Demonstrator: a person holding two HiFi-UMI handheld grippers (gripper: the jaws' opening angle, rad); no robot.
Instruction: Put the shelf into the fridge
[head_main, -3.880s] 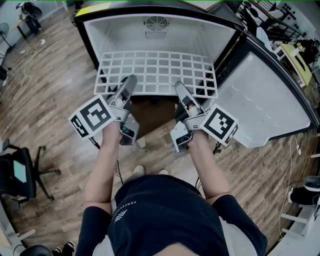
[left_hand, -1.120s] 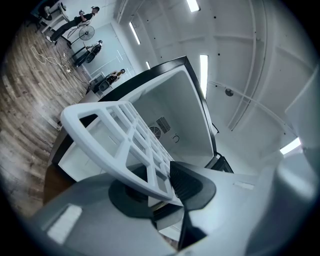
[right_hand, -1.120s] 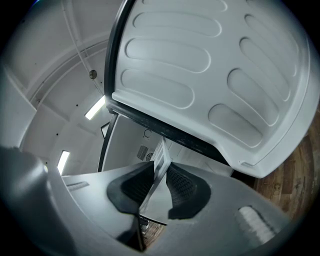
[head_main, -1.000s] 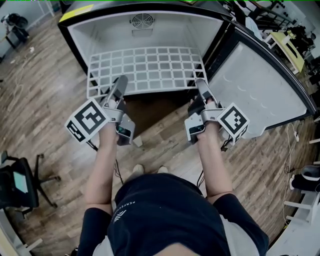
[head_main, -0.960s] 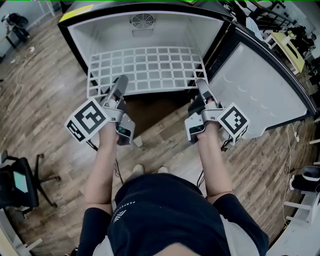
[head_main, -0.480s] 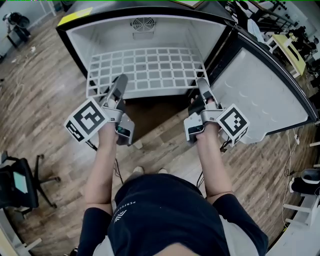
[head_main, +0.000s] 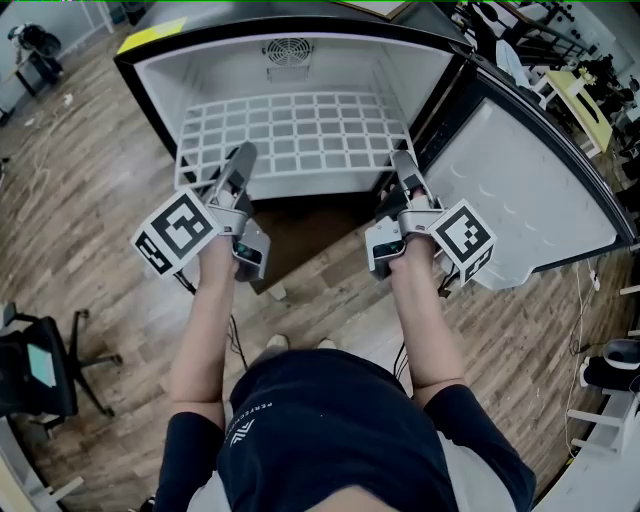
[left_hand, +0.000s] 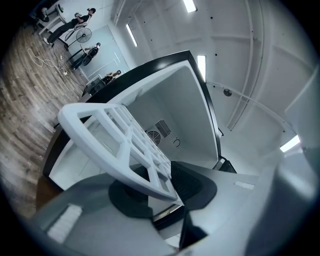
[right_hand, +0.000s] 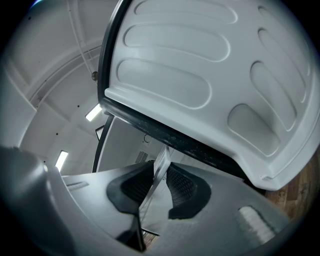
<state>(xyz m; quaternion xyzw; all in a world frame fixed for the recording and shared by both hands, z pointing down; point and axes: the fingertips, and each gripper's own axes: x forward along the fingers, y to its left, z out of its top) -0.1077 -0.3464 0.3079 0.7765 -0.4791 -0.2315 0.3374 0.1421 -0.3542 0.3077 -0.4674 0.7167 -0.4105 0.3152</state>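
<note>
The shelf (head_main: 295, 135) lay nearly home inside the open fridge (head_main: 160, 95), the right gripper (head_main: 401, 162) clamped on its front edge and the left gripper (head_main: 242, 155) just easing its jaws apart around it, so only letting go and withdrawing looked left.

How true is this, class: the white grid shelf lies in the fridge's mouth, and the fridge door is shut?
Not quite. The fridge door stands open, swung out to the right, as the head view shows. The white grid shelf does lie in the fridge's mouth.
</note>
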